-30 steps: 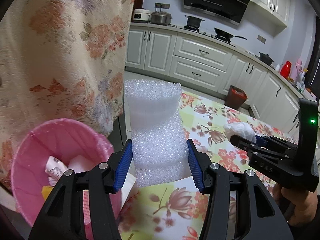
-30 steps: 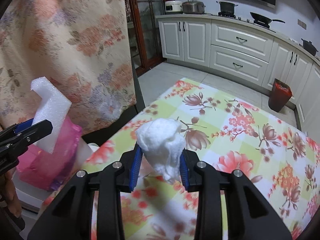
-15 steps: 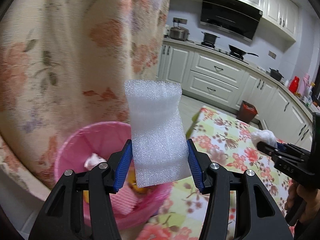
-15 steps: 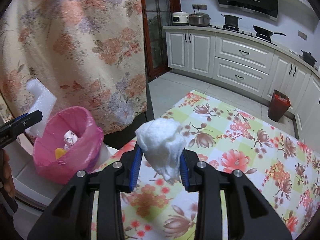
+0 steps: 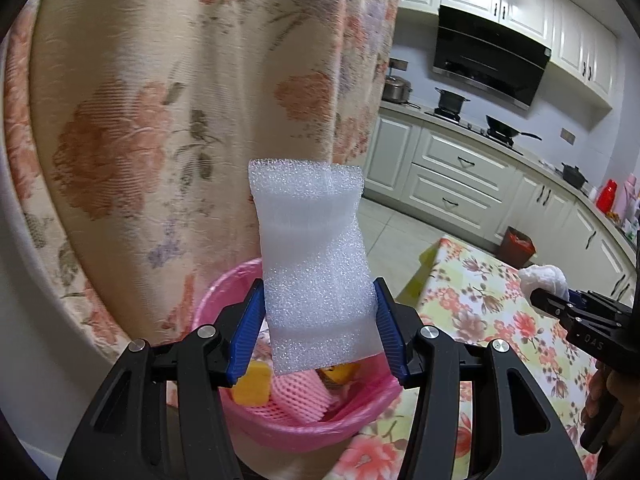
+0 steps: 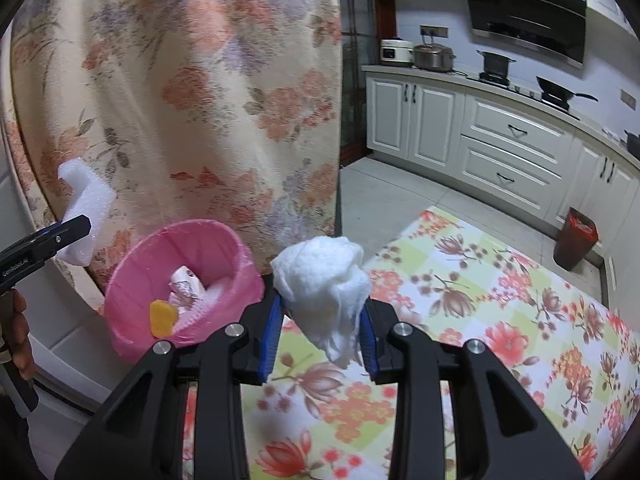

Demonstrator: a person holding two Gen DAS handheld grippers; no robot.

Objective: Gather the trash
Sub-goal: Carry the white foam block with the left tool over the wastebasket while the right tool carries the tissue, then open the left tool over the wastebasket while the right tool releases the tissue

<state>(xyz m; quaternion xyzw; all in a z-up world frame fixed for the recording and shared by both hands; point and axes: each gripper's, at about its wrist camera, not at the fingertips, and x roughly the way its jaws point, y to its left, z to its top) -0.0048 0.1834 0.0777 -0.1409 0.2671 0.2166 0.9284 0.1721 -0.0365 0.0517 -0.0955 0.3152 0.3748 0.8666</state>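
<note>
My left gripper [image 5: 320, 336] is shut on a white foam block [image 5: 316, 264] and holds it upright above the pink-lined trash bin [image 5: 224, 292]. The bin holds a yellow piece [image 5: 252, 386], pink foam netting [image 5: 300, 396] and other scraps. My right gripper [image 6: 320, 332] is shut on a crumpled white tissue wad [image 6: 324, 280], above the table edge, just right of the bin [image 6: 132, 264]. In the right wrist view the foam block [image 6: 86, 208] and left gripper [image 6: 72, 228] sit at the far left, beyond the bin. The right gripper with tissue [image 5: 544, 280] shows in the left wrist view.
A floral curtain [image 5: 160, 120] hangs right behind the bin. The table with a floral cloth [image 6: 480, 320] stretches to the right. White kitchen cabinets [image 6: 500, 132] and a dark red floor bin [image 6: 576, 236] stand farther back.
My left gripper has swung left with the foam block until it is over the pink bin. My right gripper has moved with the tissue toward the bin, which now lies close at its left.
</note>
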